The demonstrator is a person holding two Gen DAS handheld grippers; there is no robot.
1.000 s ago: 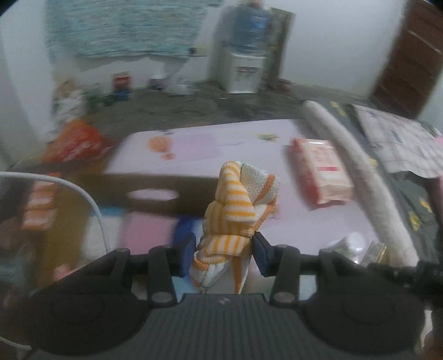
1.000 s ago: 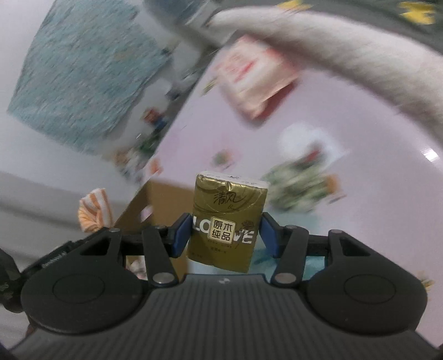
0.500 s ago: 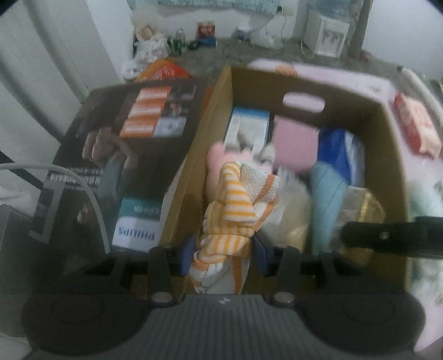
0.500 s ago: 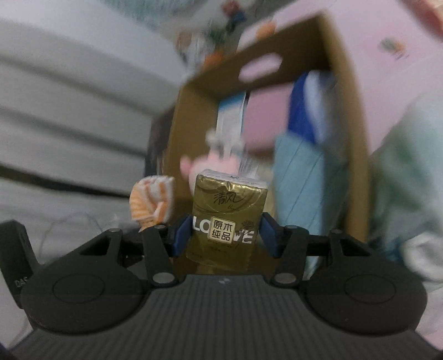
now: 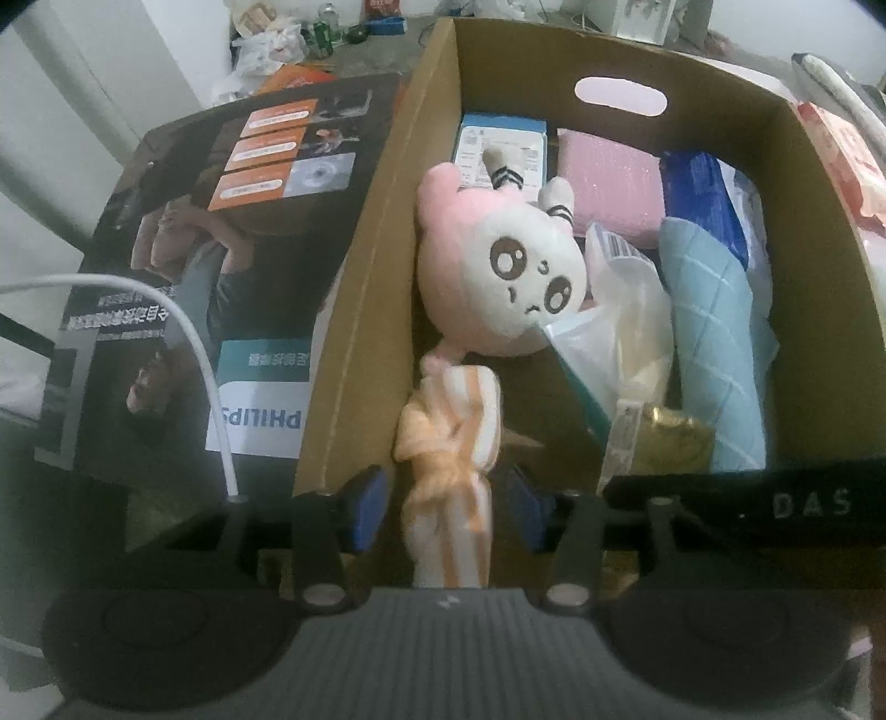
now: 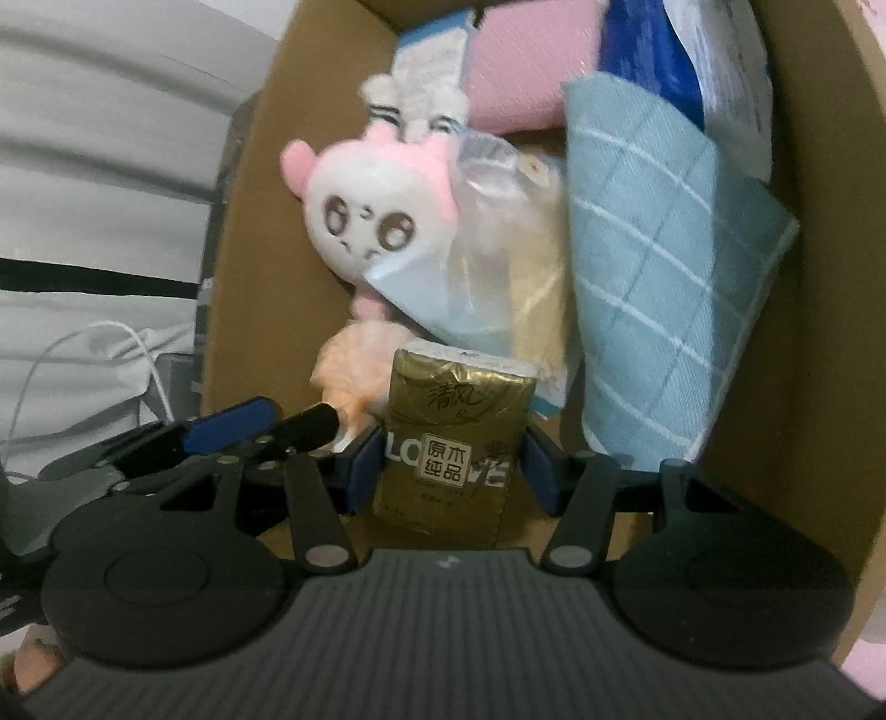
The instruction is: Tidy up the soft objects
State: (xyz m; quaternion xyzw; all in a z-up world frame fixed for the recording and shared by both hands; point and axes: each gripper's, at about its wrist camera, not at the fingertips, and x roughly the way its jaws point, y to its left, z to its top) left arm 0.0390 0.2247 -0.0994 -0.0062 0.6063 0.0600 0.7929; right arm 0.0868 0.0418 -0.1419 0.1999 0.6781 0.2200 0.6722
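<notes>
Both grippers hang over an open cardboard box (image 5: 360,288) (image 6: 249,183). My left gripper (image 5: 448,501) has its jaws apart, and the orange-and-white striped cloth (image 5: 451,443) sits blurred between them, clear of both pads. It also shows in the right wrist view (image 6: 354,371). My right gripper (image 6: 451,471) still frames a gold tissue pack (image 6: 451,437), with a small gap at the right pad. The box holds a pink-and-white plush toy (image 5: 498,266) (image 6: 376,210), a light blue checked cloth (image 5: 714,332) (image 6: 659,288), a clear plastic bag (image 5: 626,310) and a pink pad (image 5: 609,183).
A dark Philips carton (image 5: 221,249) lies left of the box, with a white cable (image 5: 183,332) over it. A red-and-white tissue packet (image 5: 847,160) lies on the pink surface to the right. Bags and bottles (image 5: 288,39) clutter the floor behind.
Both grippers swung from above the table down over the box. My left jaws have spread and the striped cloth is slipping out. My right jaws have widened slightly around the gold pack.
</notes>
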